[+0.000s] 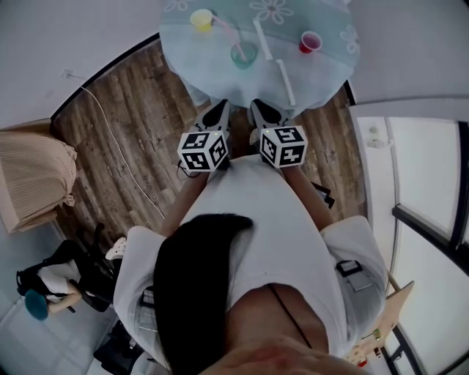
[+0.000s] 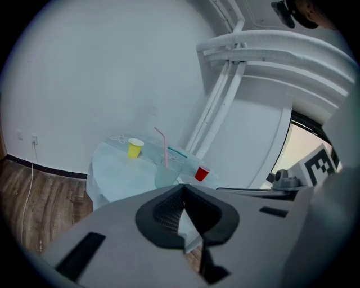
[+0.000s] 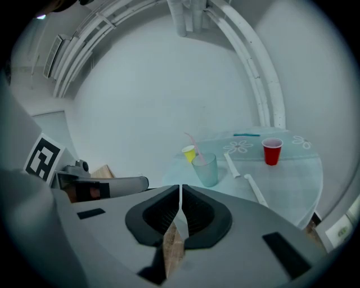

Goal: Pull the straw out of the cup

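A clear teal cup (image 1: pixel 244 55) with a pink straw (image 1: pixel 226 31) leaning in it stands on the round, pale-clothed table (image 1: pixel 212 73). A yellow cup (image 1: pixel 201 18) is behind it and a red cup (image 1: pixel 310 42) is to its right. My left gripper (image 1: pixel 218 111) and right gripper (image 1: pixel 262 110) are side by side just short of the table's near edge, both shut and empty. The left gripper view shows the cup (image 2: pixel 166 175) and straw (image 2: pixel 164 147) ahead of the shut left gripper (image 2: pixel 184 209). In the right gripper view the cup (image 3: pixel 207 169) stands beyond the shut right gripper (image 3: pixel 180 211).
Two wrapped white straws (image 1: pixel 262 38) (image 1: pixel 286 82) lie on the cloth. A beige covered object (image 1: pixel 33 176) stands at the left, with a white cable (image 1: pixel 117 146) across the wooden floor. A white cabinet (image 1: pixel 418 168) stands at the right. Dark gear (image 1: pixel 51 282) sits lower left.
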{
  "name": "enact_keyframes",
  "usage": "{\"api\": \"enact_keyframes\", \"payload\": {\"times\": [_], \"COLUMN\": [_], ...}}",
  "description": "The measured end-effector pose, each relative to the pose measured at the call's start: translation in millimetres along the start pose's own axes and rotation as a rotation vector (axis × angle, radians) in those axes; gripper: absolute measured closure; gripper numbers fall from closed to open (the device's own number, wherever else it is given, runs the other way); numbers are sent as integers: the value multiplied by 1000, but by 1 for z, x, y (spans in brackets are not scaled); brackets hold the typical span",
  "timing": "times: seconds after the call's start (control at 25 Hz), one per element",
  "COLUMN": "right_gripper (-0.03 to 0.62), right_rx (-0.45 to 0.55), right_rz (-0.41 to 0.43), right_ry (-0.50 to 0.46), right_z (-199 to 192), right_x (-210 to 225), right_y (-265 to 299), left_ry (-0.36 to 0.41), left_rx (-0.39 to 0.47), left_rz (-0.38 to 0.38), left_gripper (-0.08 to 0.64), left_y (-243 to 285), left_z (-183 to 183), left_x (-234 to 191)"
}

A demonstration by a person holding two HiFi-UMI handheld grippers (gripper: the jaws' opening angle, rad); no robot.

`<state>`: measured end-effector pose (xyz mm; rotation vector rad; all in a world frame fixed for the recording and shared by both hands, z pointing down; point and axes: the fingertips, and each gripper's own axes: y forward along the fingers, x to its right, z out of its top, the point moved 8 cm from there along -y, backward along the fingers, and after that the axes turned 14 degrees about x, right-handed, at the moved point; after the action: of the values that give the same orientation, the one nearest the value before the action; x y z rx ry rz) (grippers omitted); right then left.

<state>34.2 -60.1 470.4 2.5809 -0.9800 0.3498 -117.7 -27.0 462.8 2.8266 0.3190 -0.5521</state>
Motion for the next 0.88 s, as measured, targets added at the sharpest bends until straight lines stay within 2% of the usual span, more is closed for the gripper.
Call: {"api": "enact_keyframes", "payload": {"times": [0.32,0.64,0.88], "right_gripper": [557,555,556], "right_rx": [-11,-29,-29], "right_rz": [26,97,108], "right_ry": [15,-20,-25], "right_z": [16,26,33], "right_x": [40,67,84], "right_y": [14,29,32], "left_ry": [-22,-51,-74], "left_rx": [0,18,32], "left_rz": [34,98,134], "left_gripper": [551,551,551], "left_y": [36,61,72], "left_z": [0,-4,-4], "left_x": [12,18,24]}}
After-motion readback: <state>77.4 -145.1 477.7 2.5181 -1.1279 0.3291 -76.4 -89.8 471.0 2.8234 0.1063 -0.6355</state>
